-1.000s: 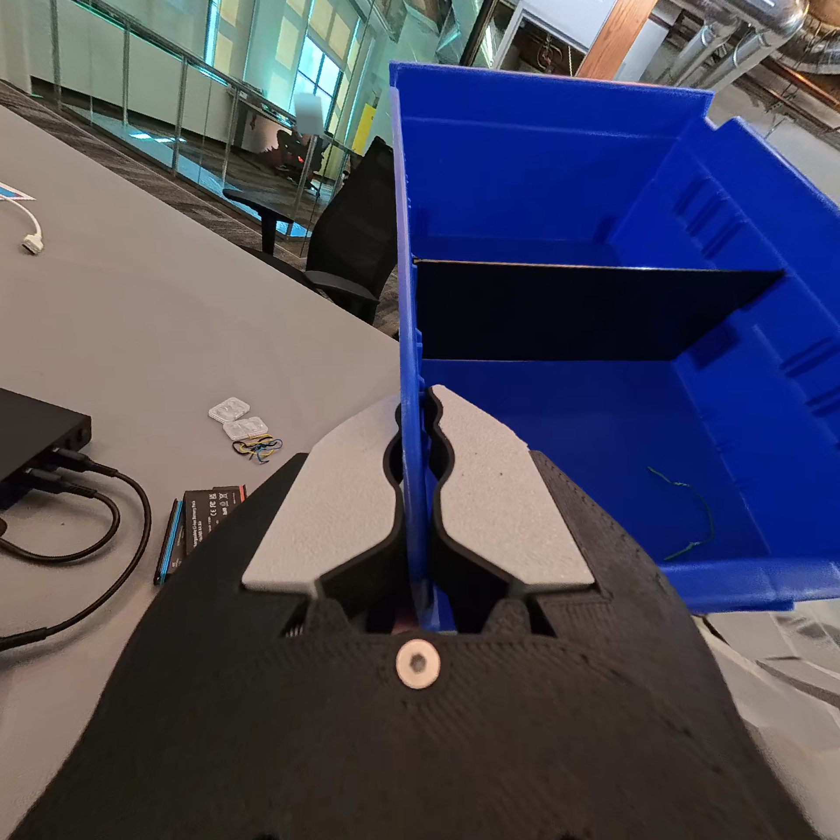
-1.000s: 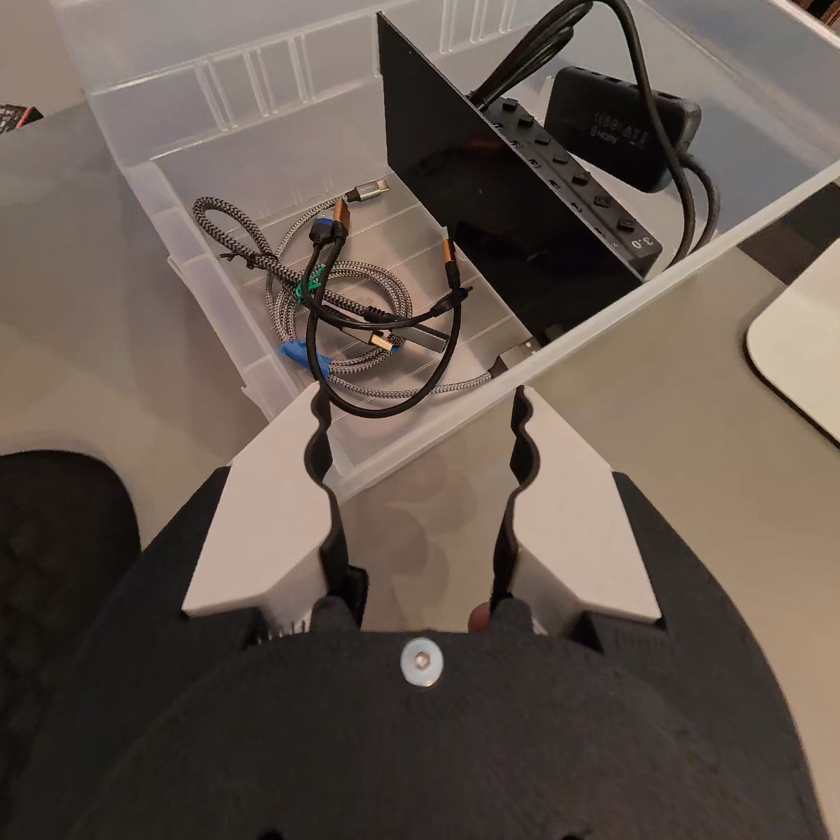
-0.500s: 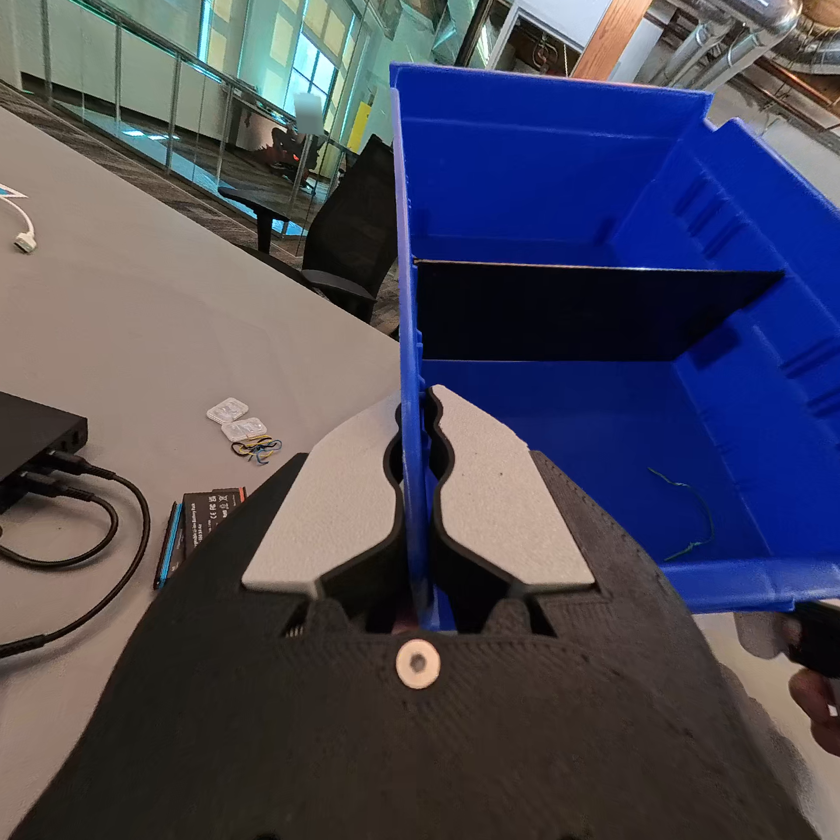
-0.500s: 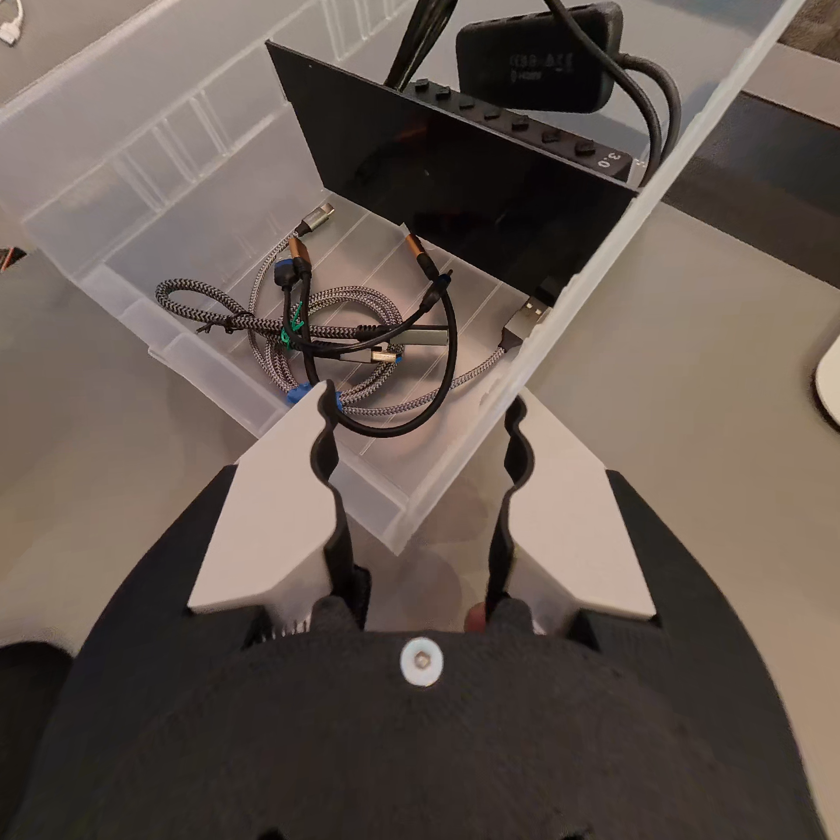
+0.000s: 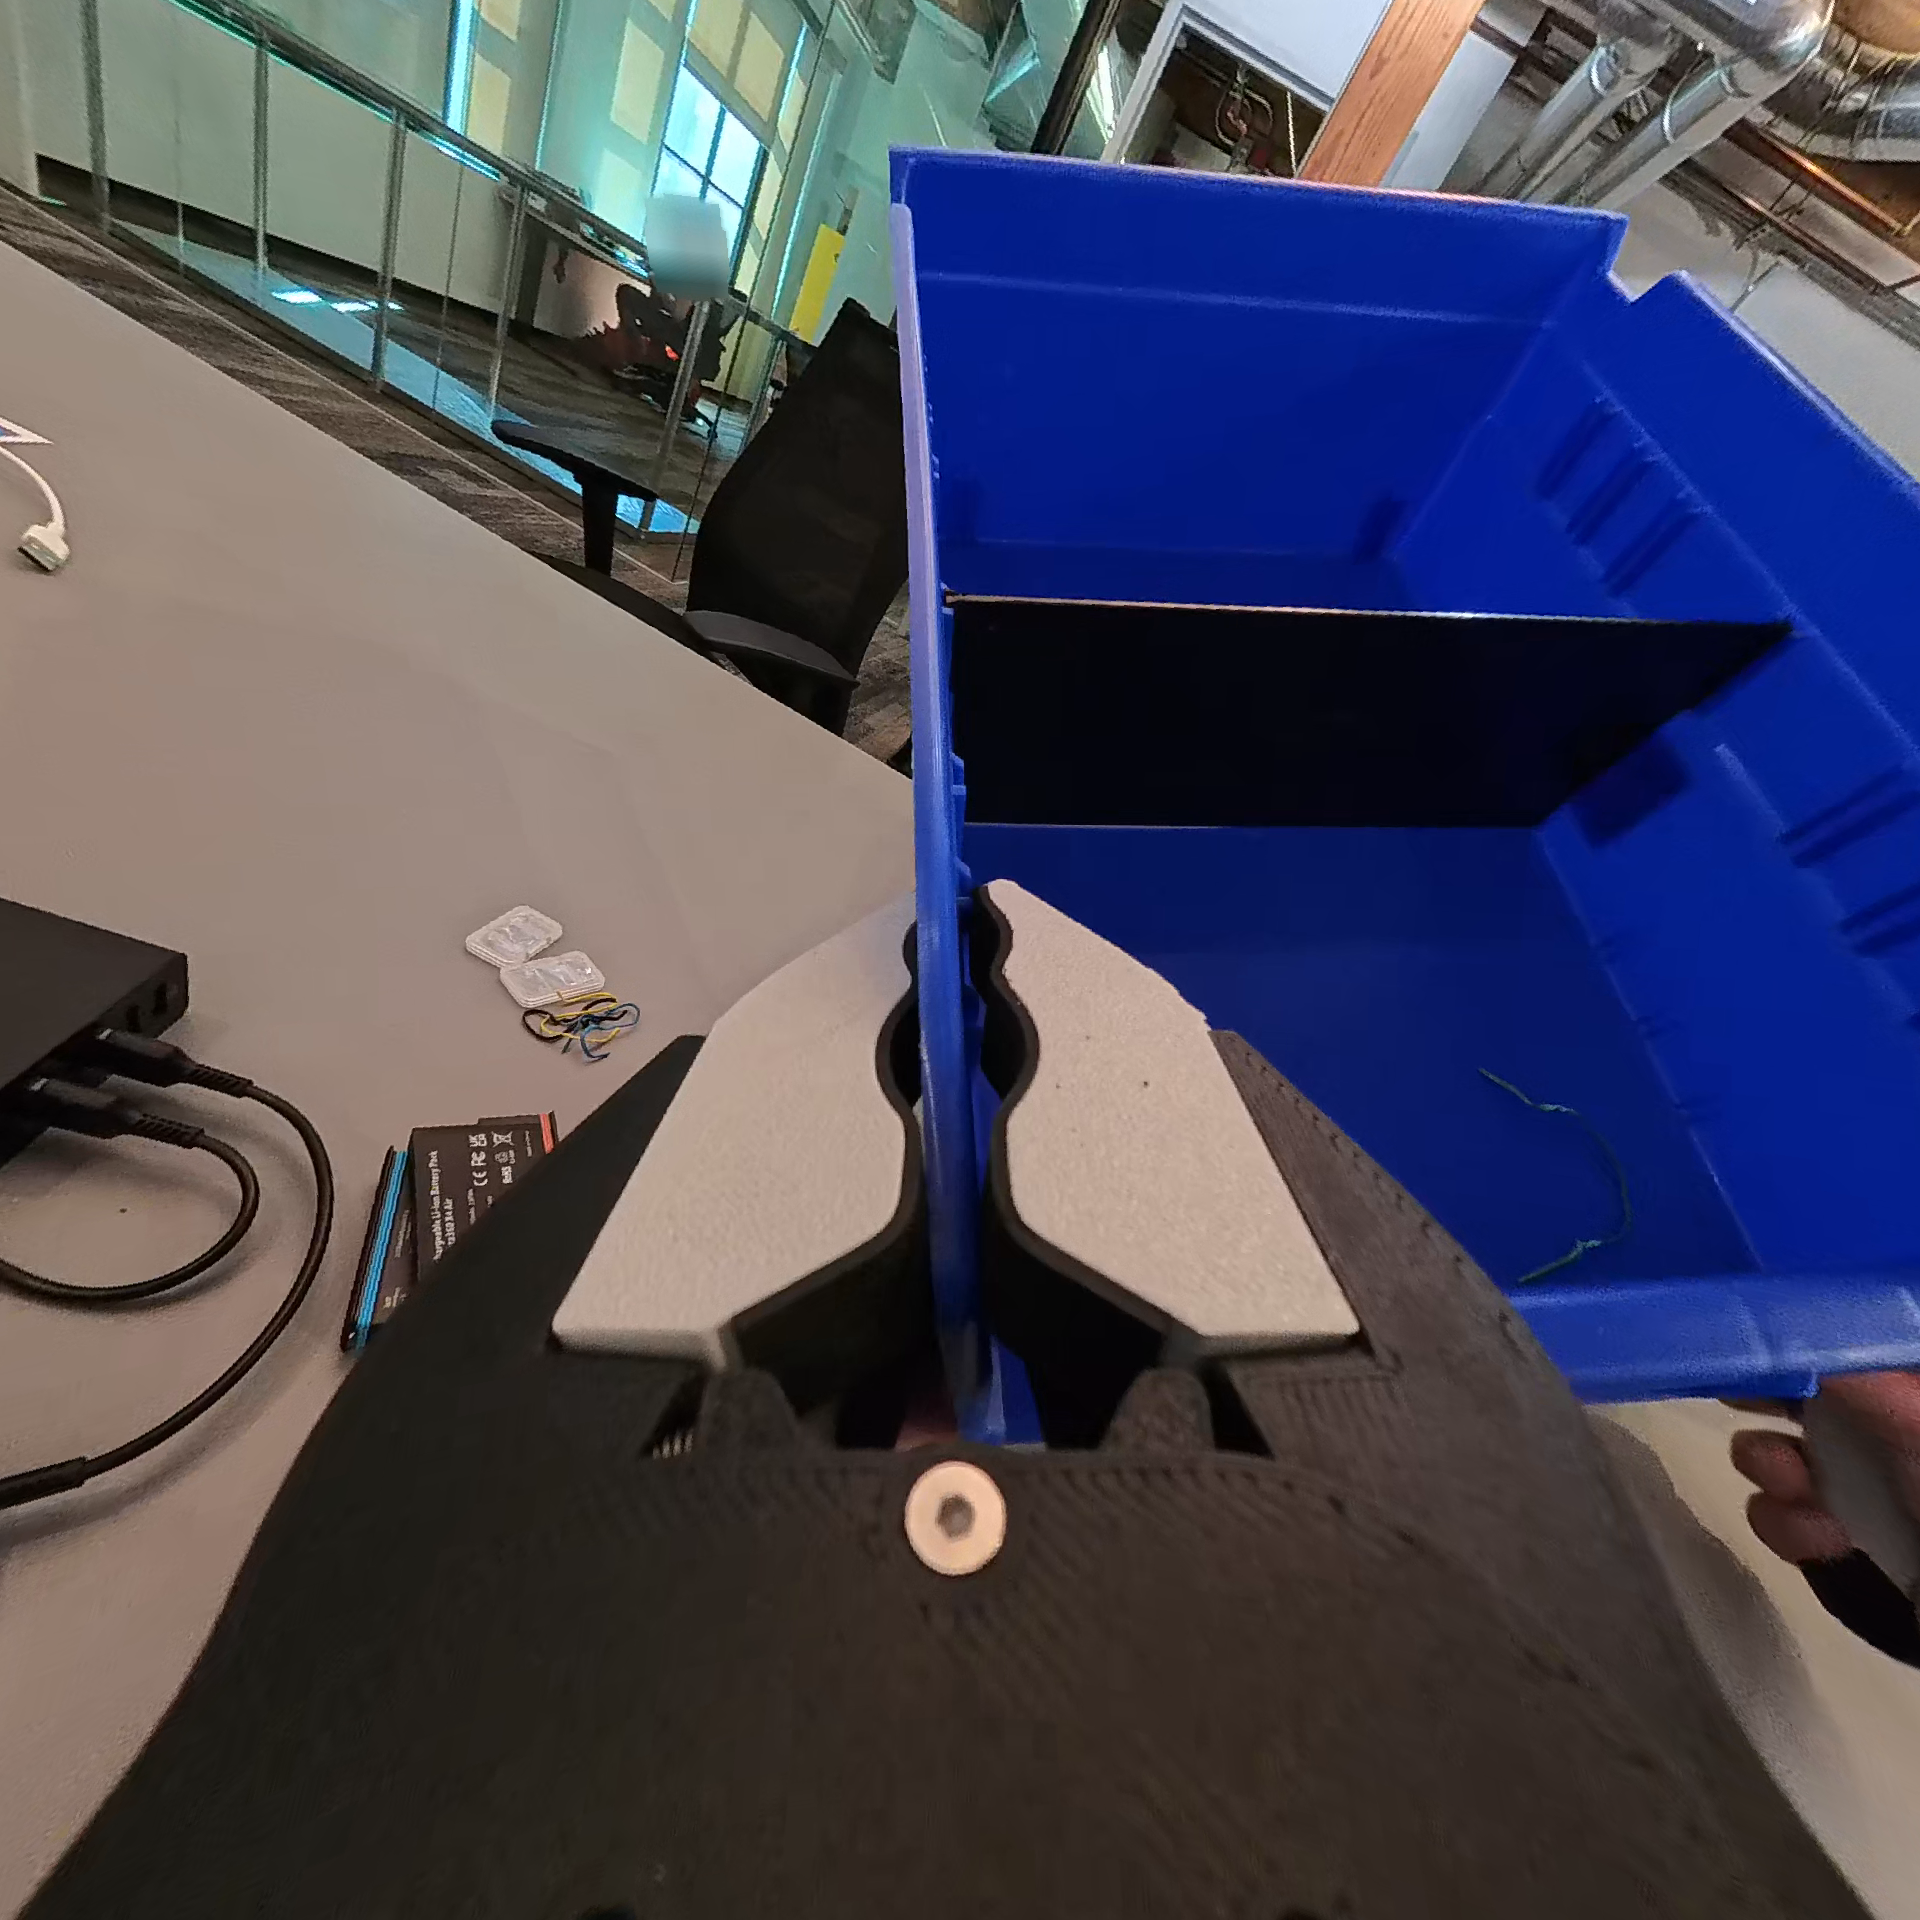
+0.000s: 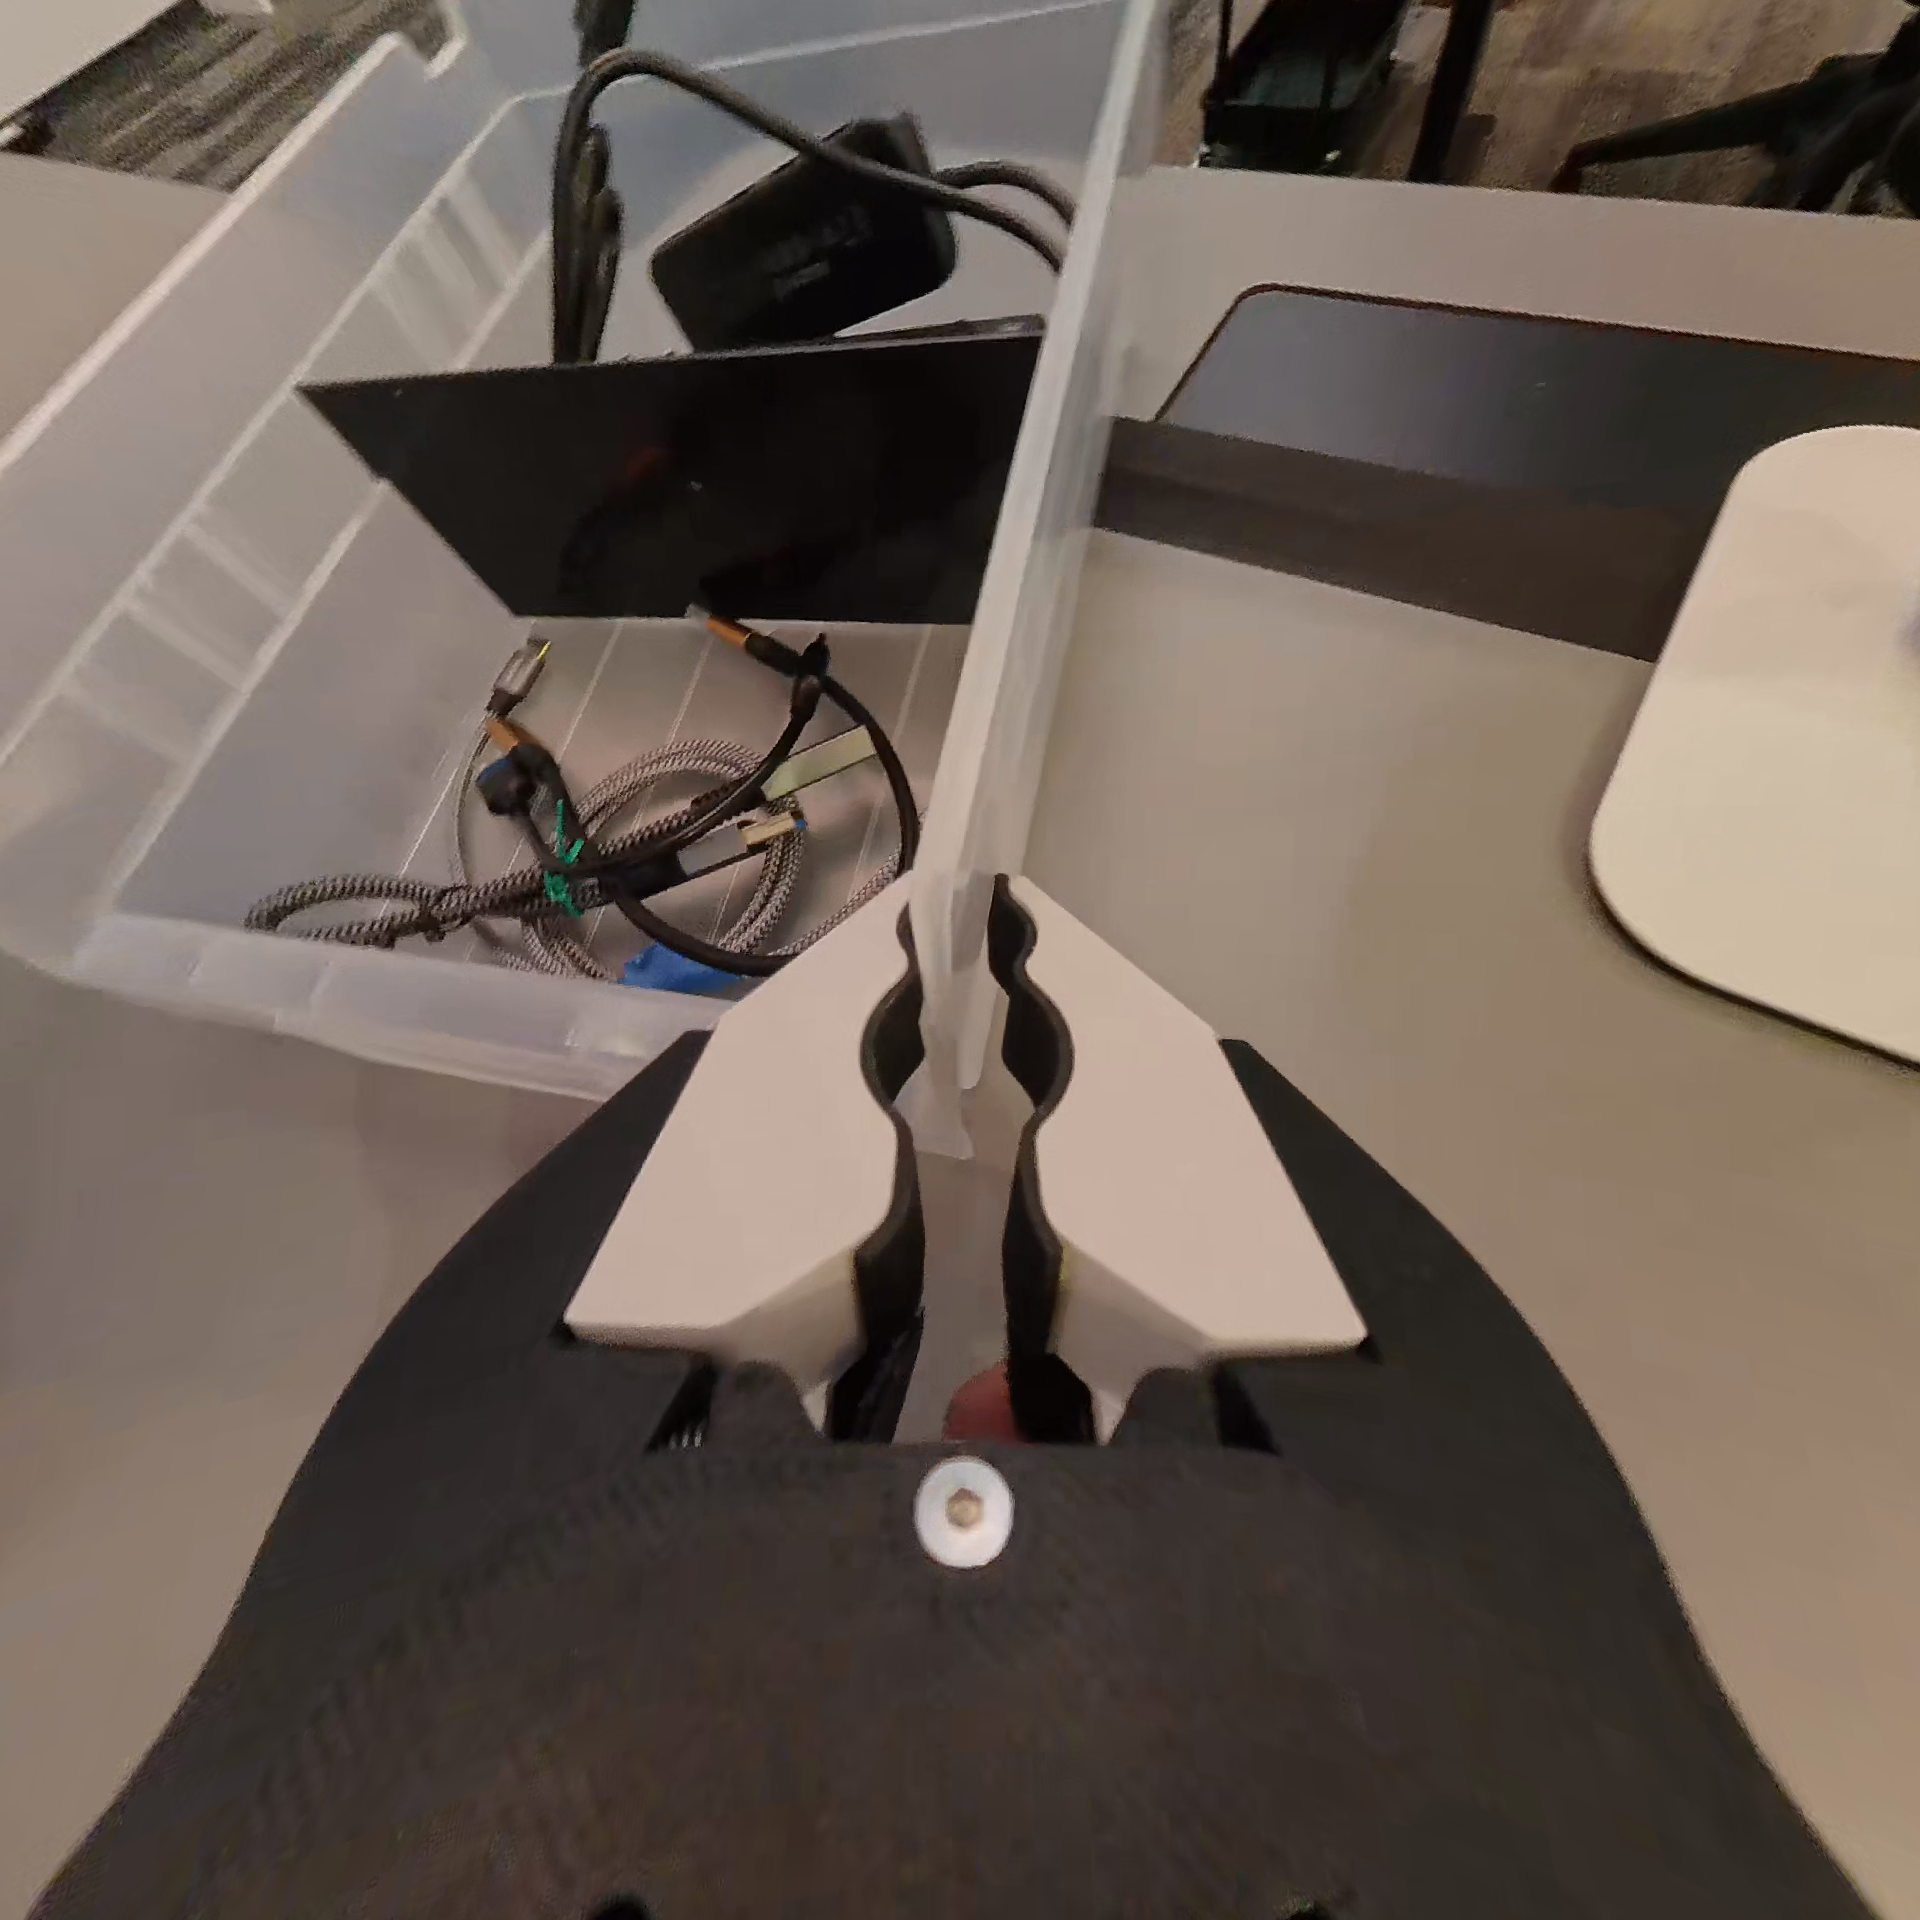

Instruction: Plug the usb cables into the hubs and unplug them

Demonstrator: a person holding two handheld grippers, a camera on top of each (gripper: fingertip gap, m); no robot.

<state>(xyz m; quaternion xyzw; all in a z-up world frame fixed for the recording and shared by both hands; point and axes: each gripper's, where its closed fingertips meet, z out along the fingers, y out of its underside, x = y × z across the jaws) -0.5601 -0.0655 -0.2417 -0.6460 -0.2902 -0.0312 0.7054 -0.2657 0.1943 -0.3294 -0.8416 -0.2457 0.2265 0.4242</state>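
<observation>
My left gripper (image 5: 945,914) is shut on the left wall of a blue bin (image 5: 1351,364) and holds it tilted above the table. The bin has a black divider (image 5: 1299,717) and only a green twist tie (image 5: 1579,1184) inside. My right gripper (image 6: 954,904) is shut on the right wall of a clear bin (image 6: 1049,468). The near compartment of the clear bin holds several tangled USB cables (image 6: 665,831). Black hubs (image 6: 800,260) lie behind its black divider (image 6: 707,488). Another black hub (image 5: 73,987) sits on the table with two cables (image 5: 260,1143) plugged in.
On the grey table lie a black battery pack (image 5: 468,1174), two clear card cases (image 5: 530,956) and a white cable end (image 5: 42,540). An office chair (image 5: 800,540) stands past the table edge. A white pad (image 6: 1766,727) and a dark mat (image 6: 1558,416) lie right of the clear bin. Tip to tip, the grippers are about 40 cm apart. The black hub (image 5: 73,987) lies some 25 cm from my left tips, 55 cm from my right tips.
My right gripper swung round to the clear bin's right wall and closed on it. My left gripper kept its hold on the blue bin. A hand came into view at lower right.
</observation>
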